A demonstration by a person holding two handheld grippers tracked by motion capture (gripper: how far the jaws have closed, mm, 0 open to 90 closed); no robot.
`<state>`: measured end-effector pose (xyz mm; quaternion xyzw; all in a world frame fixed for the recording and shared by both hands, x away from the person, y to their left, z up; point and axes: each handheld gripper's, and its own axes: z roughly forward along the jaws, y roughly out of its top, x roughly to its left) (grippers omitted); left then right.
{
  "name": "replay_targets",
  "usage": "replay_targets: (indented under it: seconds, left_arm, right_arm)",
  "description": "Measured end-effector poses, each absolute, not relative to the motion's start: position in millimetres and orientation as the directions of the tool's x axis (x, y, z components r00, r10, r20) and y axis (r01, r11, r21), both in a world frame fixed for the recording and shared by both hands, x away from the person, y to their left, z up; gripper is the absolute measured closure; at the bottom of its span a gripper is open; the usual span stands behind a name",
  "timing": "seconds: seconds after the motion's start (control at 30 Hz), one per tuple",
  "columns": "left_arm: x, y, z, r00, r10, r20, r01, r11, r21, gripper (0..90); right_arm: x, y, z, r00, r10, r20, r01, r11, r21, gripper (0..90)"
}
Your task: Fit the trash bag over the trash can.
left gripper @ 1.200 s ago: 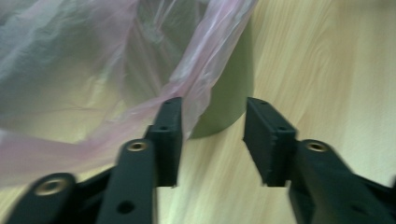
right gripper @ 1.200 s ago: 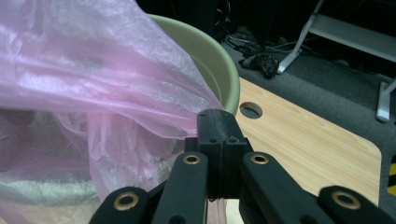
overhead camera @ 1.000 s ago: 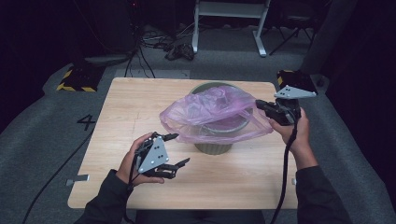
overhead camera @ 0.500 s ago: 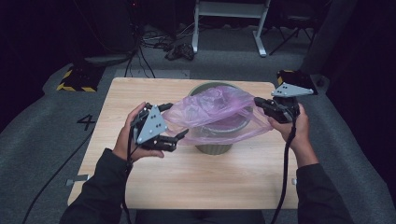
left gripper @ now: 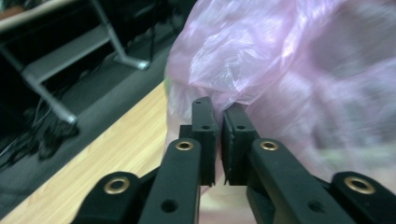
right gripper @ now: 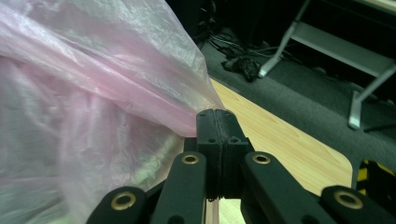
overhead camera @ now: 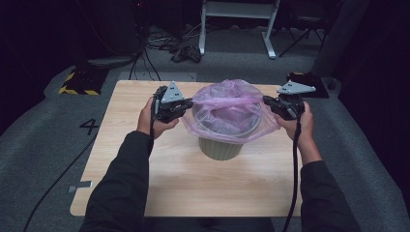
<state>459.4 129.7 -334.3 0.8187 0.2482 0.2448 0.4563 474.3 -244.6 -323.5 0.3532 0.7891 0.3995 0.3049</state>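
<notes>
dim room, table lit from above; close views softly blurred.

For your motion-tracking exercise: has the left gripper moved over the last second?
Yes. The left gripper has gone from the table's near-left area away from the person, up to the pink bag on the bin.

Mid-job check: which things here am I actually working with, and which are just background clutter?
In the job:
pink plastic bag
green bin
left gripper, right gripper, each at the bag's edge

Lying about:
cables on the floor
white frame
yellow-black block
</notes>
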Motion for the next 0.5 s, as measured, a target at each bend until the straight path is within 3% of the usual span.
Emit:
replay_targets:
  seconds: [0.27, 0.5]
  left_arm:
    - [488.3, 128.4, -357.6, 0.732, 0.678, 0.060, 0.288, -0.388, 0.876, 90.0]
    - [469.3, 124.5, -366.6, 0.788, 0.611, 0.071, 0.246, -0.419, 0.874, 90.0]
  right_arm:
    - [497.2, -250.4, -342.1, -0.525, 0.840, -0.138, 0.397, 0.385, 0.834, 89.9]
    - [492.5, -246.7, -354.9, -0.607, 0.792, -0.071, 0.403, 0.383, 0.831, 90.0]
